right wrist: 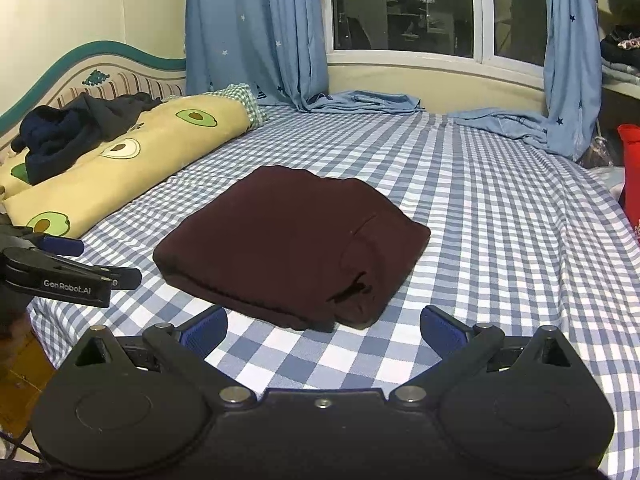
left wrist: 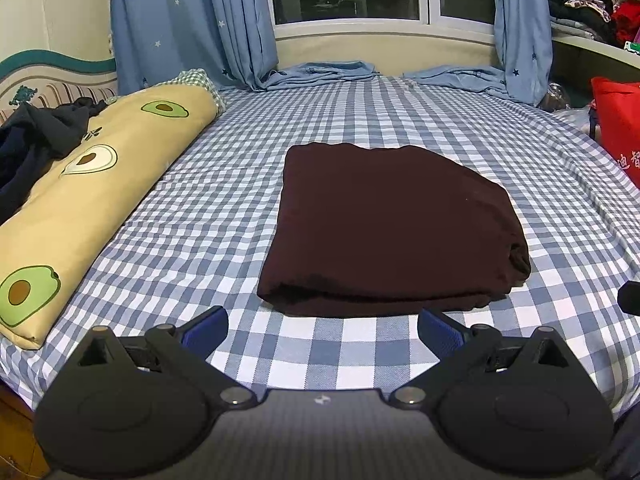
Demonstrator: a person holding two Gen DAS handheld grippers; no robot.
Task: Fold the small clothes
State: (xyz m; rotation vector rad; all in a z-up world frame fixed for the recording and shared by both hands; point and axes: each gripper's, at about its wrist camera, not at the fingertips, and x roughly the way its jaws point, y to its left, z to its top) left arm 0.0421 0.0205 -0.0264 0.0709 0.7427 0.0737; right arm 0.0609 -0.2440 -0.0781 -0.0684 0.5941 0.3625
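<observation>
The dark red garment (left wrist: 392, 224) looks all folded, both the left gripper (left wrist: 322, 330) and right gripper (right wrist: 324, 326) hang wide apart and hold nothing, so next comes grabbing the dark clothes pile (right wrist: 76, 136) on the avocado pillow (right wrist: 160, 148)

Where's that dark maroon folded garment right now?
The maroon garment lies folded mid-bed on the checked sheet, right of the avocado pillow, just beyond both open grippers.

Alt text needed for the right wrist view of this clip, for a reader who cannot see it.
A folded dark maroon garment lies on a blue checked bed, just beyond the open right gripper. The left gripper enters from the left edge; an avocado-print pillow holds a dark clothes pile.
</observation>
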